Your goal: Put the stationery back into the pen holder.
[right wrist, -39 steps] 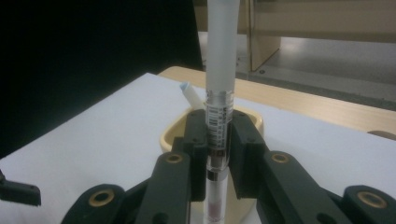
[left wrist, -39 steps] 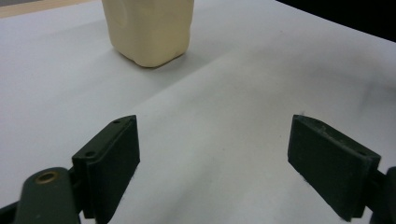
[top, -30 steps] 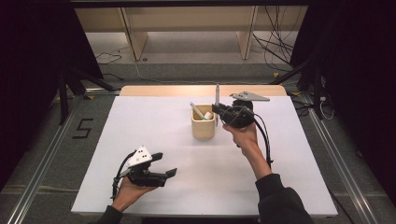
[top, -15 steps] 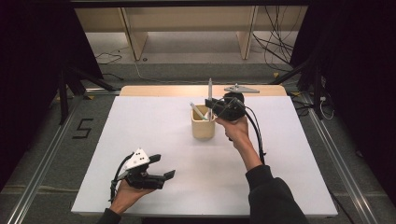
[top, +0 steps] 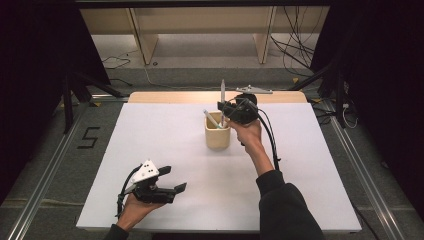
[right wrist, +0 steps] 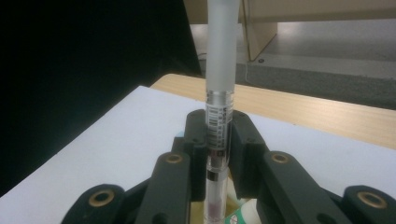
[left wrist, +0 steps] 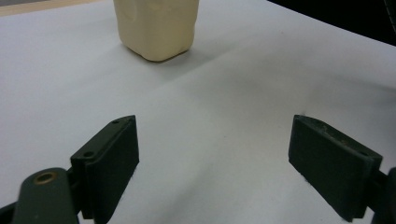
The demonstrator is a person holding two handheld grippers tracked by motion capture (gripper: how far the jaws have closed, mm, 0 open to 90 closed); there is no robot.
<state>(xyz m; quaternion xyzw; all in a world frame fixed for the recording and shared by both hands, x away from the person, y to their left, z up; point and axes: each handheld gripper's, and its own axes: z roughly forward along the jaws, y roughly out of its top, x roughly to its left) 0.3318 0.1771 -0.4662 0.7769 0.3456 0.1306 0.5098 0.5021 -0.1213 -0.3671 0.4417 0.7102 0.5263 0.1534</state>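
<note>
So the right tongs (top: 223, 111) are clamped on a pen (top: 222, 95) with a frosted cap, holding it upright right over the cream-coloured cup (top: 217, 136) that sits near the middle of the white table (top: 150, 135). In the right gripper view you can see the pen (right wrist: 218, 116) squeezed between the two black jaws, barcode label and all, with its lower end pointing down toward what looks like the cup's opening. One other pen (top: 211, 119) is already leaning inside the cup, so at a guess the job is loading pens into the holder, and it's partway there: one is in, this one is lined up above the rim but not let go. Whether its tip is inside the cup yet is hard to tell from the high view. The left tongs (top: 177, 189) are sitting idle at the near-left part of the table, jaws wide apart with nothing between them, and the left gripper view just looks across bare white surface at the cup (left wrist: 156, 25) farther off. What seems to be left is lowering the pen and releasing it; no more loose pens lie on the table.
</note>
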